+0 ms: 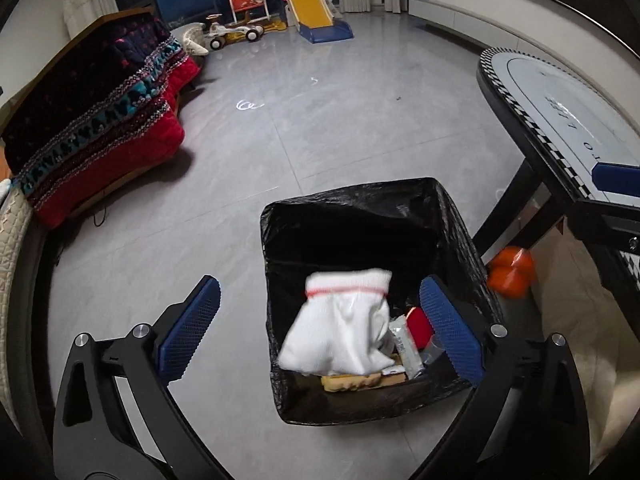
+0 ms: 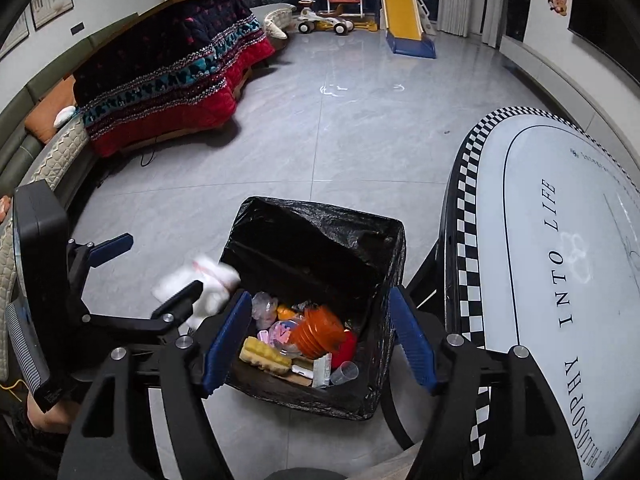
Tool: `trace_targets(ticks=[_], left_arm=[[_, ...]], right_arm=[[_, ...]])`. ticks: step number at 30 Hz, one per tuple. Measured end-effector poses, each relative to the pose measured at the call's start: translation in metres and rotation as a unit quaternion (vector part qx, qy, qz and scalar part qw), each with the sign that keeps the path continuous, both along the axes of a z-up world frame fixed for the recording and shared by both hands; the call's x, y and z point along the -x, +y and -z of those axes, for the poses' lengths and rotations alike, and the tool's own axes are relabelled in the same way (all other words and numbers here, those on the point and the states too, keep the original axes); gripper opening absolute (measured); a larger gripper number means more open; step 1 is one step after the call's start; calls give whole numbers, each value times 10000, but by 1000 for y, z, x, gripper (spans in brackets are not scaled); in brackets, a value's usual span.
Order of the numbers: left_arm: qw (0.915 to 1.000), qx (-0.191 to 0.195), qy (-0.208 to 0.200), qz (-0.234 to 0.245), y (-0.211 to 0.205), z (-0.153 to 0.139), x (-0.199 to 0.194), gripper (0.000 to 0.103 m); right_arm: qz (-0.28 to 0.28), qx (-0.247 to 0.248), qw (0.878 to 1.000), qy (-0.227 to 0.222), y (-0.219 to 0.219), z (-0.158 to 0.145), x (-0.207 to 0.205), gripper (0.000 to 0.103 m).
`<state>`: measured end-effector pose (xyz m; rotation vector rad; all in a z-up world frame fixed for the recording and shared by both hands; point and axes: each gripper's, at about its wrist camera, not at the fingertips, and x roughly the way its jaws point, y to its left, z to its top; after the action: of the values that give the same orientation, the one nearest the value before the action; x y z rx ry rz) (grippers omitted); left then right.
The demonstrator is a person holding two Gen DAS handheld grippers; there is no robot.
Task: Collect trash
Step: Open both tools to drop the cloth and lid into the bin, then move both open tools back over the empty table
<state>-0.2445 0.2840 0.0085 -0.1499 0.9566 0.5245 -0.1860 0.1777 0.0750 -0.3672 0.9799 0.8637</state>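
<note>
The left gripper [image 1: 320, 328] is seen with its blue pads [image 1: 191, 328] spread wide; between them, touched by neither, a white glove [image 1: 340, 324] with a red band at the cuff is caught blurred in the air over the open mouth of the bin [image 1: 362, 208]; the right gripper [image 2: 320, 340] is likewise seen parted, with nothing pressed between its pads [image 2: 227, 344], and the bin lies straight beyond them; inside, under the fingers, an orange ribbed cup [image 2: 318, 332], a yellow egg tray [image 2: 266, 354] and a clear plastic cup [image 2: 345, 372] are lying; just right of the fingers a table [image 2: 520, 280] with a chequered rim is seen; far beyond, a slide [image 2: 404, 20].
</note>
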Motion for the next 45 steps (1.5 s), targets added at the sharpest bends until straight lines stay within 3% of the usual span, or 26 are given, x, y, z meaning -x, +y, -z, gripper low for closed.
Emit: trace_targets(ticks=[10,14,26,35,45], left_arm=[[10000,63,18,16,1,1,-2,97],[9999,27,34,144,-10,-1,-7,97],[9955,54,-356,873,-62,-43,-61,97],[9846,111,-493,1674,-124,-68,-123,97],[9653,381,-677,2494,-208,-81,-195,97]], right_arm=[[117,-187,9997,63,-14,-3,-6,72],[226,-297,9993,43,-24,-7,-10,78],[843,-603,9946,-101,-89,-34,-52,90],[1548,-600,9857,-273,-163,-46,-96,90],[2630,-609,9619,-421,-269,-43,-134,93]])
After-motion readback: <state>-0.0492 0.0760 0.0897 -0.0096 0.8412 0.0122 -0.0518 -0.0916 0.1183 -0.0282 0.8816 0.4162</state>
